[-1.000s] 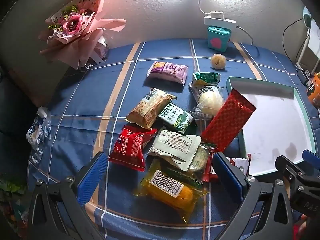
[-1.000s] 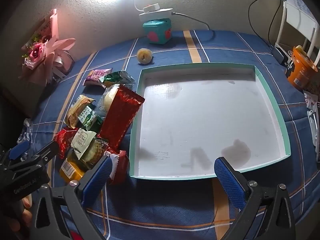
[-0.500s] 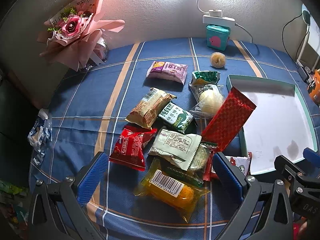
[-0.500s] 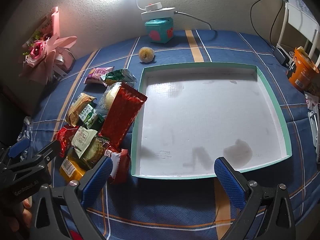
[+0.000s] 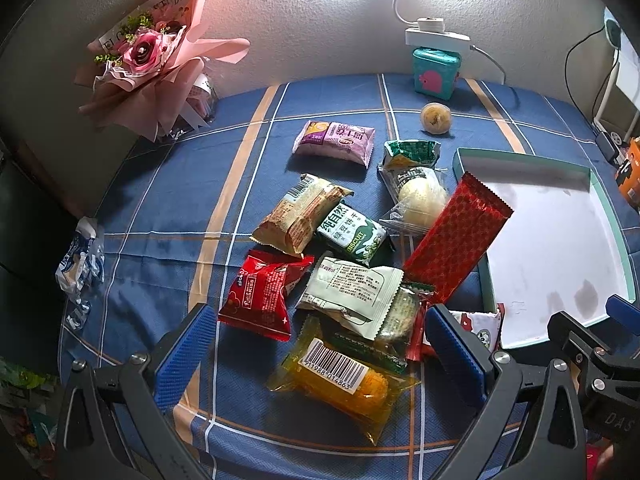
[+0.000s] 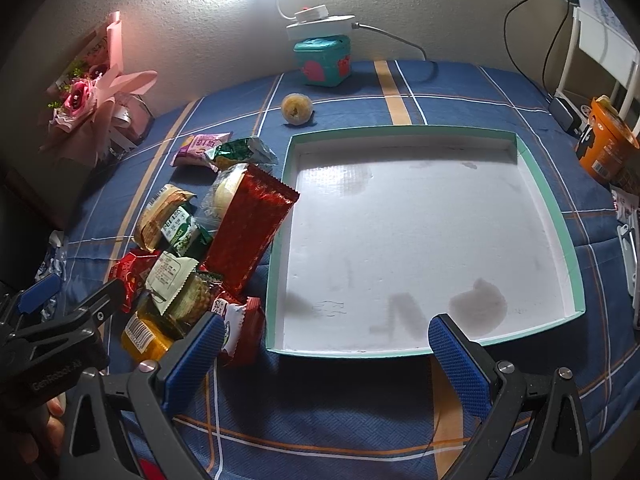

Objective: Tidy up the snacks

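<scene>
A heap of wrapped snacks lies on the blue checked cloth left of a shallow white tray with a teal rim (image 6: 540,196) (image 5: 472,160). A long red packet (image 5: 456,240) (image 6: 248,236) leans against the tray's left wall. In front sit a yellow packet with a barcode (image 5: 340,380), a white-green packet (image 5: 352,288) and a small red bag (image 5: 260,292). My left gripper (image 5: 320,356) hovers open above the yellow packet, holding nothing. My right gripper (image 6: 324,360) stands open over the tray's near rim, empty.
A purple packet (image 5: 336,140), a round yellow pastry (image 5: 436,118) and a teal box (image 5: 436,70) under a power strip lie at the back. A pink bouquet (image 5: 148,64) stands far left, an orange cup (image 6: 604,146) far right. The left gripper's body (image 6: 52,344) sits beside the heap.
Both views have shifted slightly, as the grippers lift and tilt a little. The snacks and tray have not moved. Both grippers stay open.
</scene>
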Available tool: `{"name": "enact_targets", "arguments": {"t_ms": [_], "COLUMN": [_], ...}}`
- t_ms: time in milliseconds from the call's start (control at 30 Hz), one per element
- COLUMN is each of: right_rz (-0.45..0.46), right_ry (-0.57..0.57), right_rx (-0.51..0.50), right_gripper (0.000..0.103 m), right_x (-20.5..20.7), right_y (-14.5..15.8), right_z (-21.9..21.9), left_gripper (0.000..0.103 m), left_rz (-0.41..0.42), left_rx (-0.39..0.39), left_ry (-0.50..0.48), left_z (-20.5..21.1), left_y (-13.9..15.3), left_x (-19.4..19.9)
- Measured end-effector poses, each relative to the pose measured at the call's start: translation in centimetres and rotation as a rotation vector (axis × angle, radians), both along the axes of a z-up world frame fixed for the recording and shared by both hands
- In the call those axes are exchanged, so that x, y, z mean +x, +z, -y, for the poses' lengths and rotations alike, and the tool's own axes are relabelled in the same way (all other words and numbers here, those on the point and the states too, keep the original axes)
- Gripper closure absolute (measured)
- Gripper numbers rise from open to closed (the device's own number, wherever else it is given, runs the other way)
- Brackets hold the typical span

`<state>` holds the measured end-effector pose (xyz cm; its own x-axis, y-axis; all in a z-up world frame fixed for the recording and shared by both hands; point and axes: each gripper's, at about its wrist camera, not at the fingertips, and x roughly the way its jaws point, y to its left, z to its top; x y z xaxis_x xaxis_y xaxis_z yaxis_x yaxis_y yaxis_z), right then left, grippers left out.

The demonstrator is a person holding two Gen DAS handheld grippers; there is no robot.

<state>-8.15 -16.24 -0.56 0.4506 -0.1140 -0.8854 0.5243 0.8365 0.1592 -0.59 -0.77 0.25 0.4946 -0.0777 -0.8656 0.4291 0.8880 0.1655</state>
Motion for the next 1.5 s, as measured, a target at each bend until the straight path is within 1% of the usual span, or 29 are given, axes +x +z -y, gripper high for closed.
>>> {"name": "enact_targets", "arguments": {"t_ms": [1500], "right_rz": [-0.003], "right_ry": [0.003], "right_rx": [0.0], "right_gripper": [0.0], "right_x": [0.16], "right_y": [-0.17], "right_z": [-0.26], "left_gripper": [0.0], "left_rz": [-0.007], "left_rx": [0.01], "left_ry": [-0.004], "left_z": [-0.05], "left_y": [-0.44], "left_x": [-0.24]}}
